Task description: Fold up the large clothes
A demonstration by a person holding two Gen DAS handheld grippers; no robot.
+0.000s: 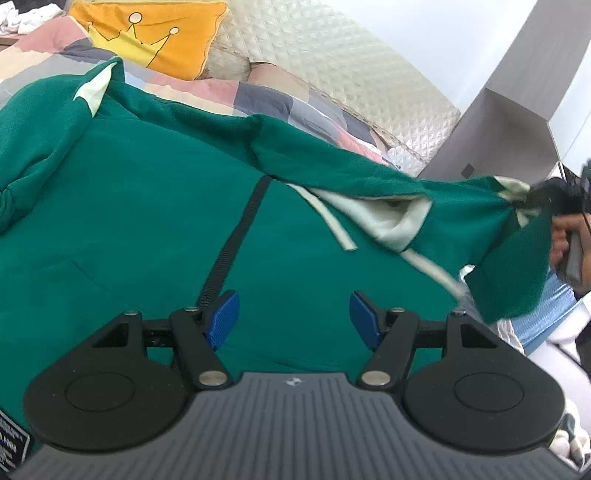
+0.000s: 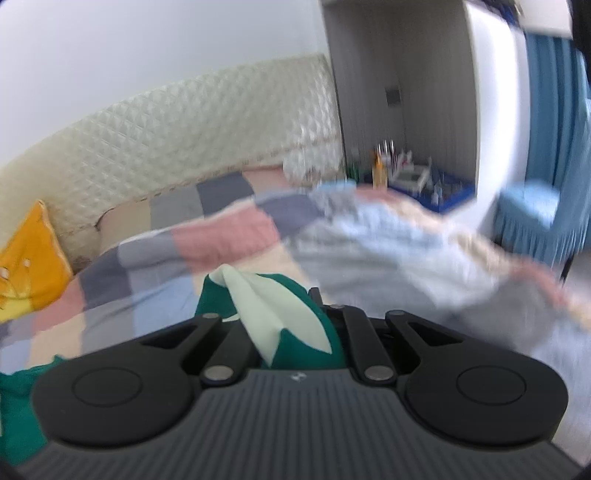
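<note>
Here, in the left wrist view, the left gripper (image 1: pixel 294 319) hangs over a green hoodie (image 1: pixel 147 221) with its blue pads (image 1: pixel 225 317) standing well apart and nothing between them. The hoodie lies spread on a patchwork quilt (image 1: pixel 258 96), its dark zipper (image 1: pixel 236 232) running away from the left pad and a pale drawstring (image 1: pixel 332 225) lying ahead of the right pad. Further ahead to the left sits a yellow cushion (image 1: pixel 155 33) with a crown drawn on it, against a quilted headboard (image 1: pixel 332 62). Off to the far right the hoodie's sleeve (image 1: pixel 480 206) is lifted off the bed — its pale cuff meets the right gripper (image 1: pixel 532 201), with a hand (image 1: pixel 561 236) just behind it.

In the right wrist view, blurred, the right gripper's jaws are pulled in tight on a bunch of green cloth with a pale cuff (image 2: pixel 273 310) — the pads themselves are hidden by the fabric. The quilt (image 2: pixel 221 236) spreads ahead and below, the cushion (image 2: pixel 29 258) far left, the headboard (image 2: pixel 184 140) beyond. A grey alcove (image 2: pixel 399 92) with small items on a shelf stands ahead to the right, next to a blue curtain (image 2: pixel 554 129).
</note>
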